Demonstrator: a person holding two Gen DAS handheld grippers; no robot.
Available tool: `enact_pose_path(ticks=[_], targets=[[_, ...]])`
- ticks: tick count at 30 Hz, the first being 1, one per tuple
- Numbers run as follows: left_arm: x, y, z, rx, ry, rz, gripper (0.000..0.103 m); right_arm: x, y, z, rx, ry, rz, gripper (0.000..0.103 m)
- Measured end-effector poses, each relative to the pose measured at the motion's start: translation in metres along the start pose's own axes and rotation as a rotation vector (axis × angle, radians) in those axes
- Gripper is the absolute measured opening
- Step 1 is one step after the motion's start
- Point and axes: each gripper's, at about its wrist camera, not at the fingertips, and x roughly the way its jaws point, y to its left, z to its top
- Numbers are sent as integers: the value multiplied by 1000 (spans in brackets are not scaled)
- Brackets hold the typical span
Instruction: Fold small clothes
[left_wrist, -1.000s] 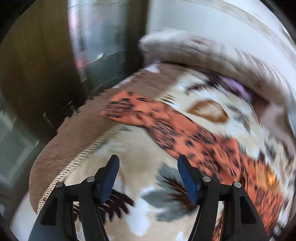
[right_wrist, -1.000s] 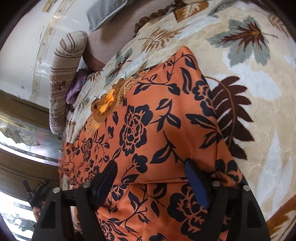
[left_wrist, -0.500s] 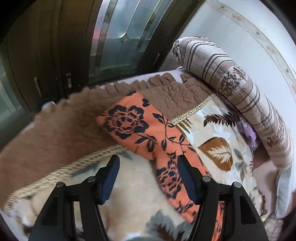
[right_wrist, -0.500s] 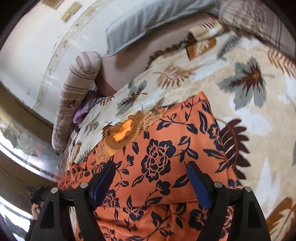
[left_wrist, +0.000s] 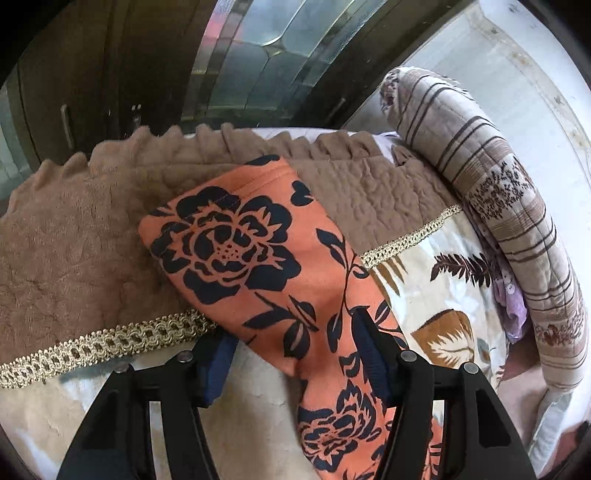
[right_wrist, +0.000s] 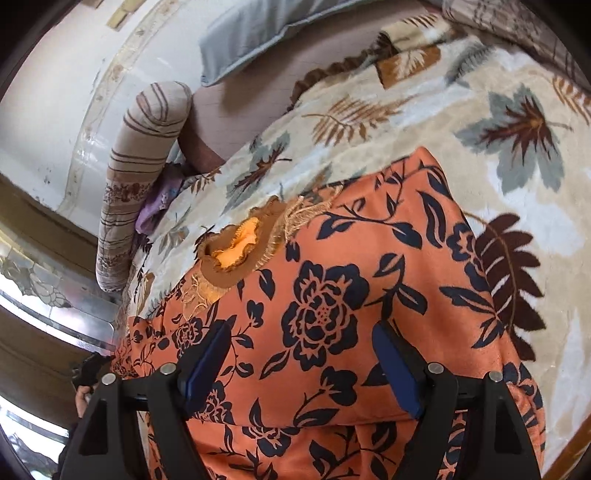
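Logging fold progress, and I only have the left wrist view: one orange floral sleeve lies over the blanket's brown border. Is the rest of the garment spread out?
Observer: Yes. In the right wrist view the orange garment lies spread on the leaf-print blanket.
Operator: Is the right gripper holding it?
Observer: No. The right gripper hovers open over the body, with nothing pinched.
Operator: Which side faces up?
Observer: The neckline side. A brown embroidered collar shows, with orange lining inside.
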Motion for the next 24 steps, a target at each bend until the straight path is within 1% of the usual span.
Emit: enact_pose_path(ticks=[1,2,3,4,6,7,10,11,13,15,18,19,21,24], targets=[[-1,-3,0,19,-16,10,48,-2,-2,1,3,-6,-1,81],[-2,-7,0,49,-34,36,14,-3,-3,2,3,-11,-3,82],[-3,-9,0,69,-39,55,7,-4,-3,2,5,-15,-6,82],[-6,-11,1,82,-55,63,7,-6,-5,3,10,-21,-7,81],[-23,-23,0,120,-123,49,7,-9,-6,3,13,-33,-4,81],[-34,-34,-1,167,-152,39,7,-13,-6,3,8,-46,-8,81],[-72,-84,-14,359,-205,26,7,-22,-5,5,-4,-70,-5,81],[-89,-105,-23,438,-223,3,7,-25,-5,5,-3,-76,1,81],[-118,-141,-45,559,-255,-38,7,-32,-7,6,1,-87,8,81],[-153,-181,-80,699,-274,-114,7,-42,-10,7,7,-111,14,81],[-190,-229,-139,872,-278,-195,7,-61,-18,9,19,-150,21,81],[-202,-245,-164,928,-263,-236,7,-70,-23,10,30,-170,26,81],[-219,-269,-207,1015,-225,-292,7,-82,-30,12,50,-194,29,81],[-235,-299,-282,1126,-145,-356,7,-102,-45,17,88,-239,38,81]])
